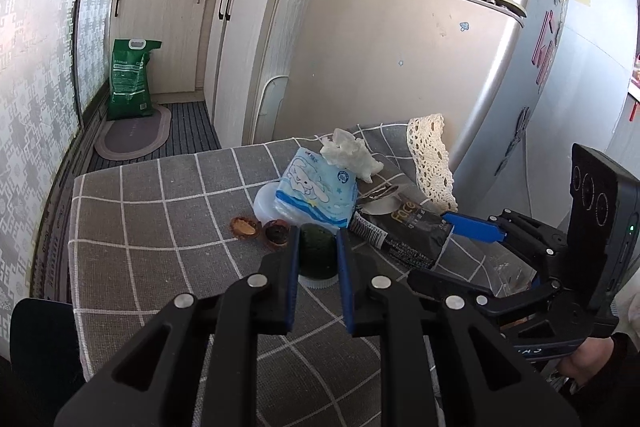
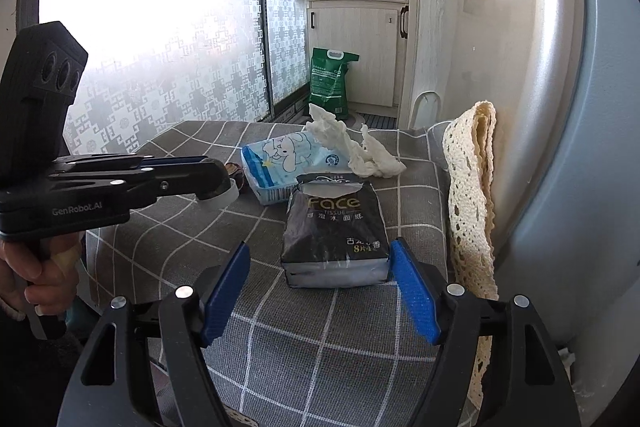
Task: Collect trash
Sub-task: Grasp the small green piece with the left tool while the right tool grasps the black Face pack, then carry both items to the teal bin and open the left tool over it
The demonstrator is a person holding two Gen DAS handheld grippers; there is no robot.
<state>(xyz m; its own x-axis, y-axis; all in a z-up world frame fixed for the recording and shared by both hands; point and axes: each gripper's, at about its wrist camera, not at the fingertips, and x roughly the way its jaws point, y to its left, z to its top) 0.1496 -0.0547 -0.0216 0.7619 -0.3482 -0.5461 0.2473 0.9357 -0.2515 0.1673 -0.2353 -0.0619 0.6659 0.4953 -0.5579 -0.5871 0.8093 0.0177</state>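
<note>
Left fingers (image 1: 318, 247) clamp dark green lump (image 1: 317, 253); right fingers (image 2: 320, 291) straddle black tissue pack (image 2: 334, 239).

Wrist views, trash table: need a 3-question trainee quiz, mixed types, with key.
1. True or false: the right gripper is clamped on the black tissue pack.
2. What sits between the jaws of the left gripper?
A. a blue tissue pack
B. the dark green object
C. a lace cloth
3. In the left wrist view, how many brown shell pieces lie on the checked cloth?

Key:
1. False. Its jaws stand open on either side of the pack.
2. B
3. Two
</note>
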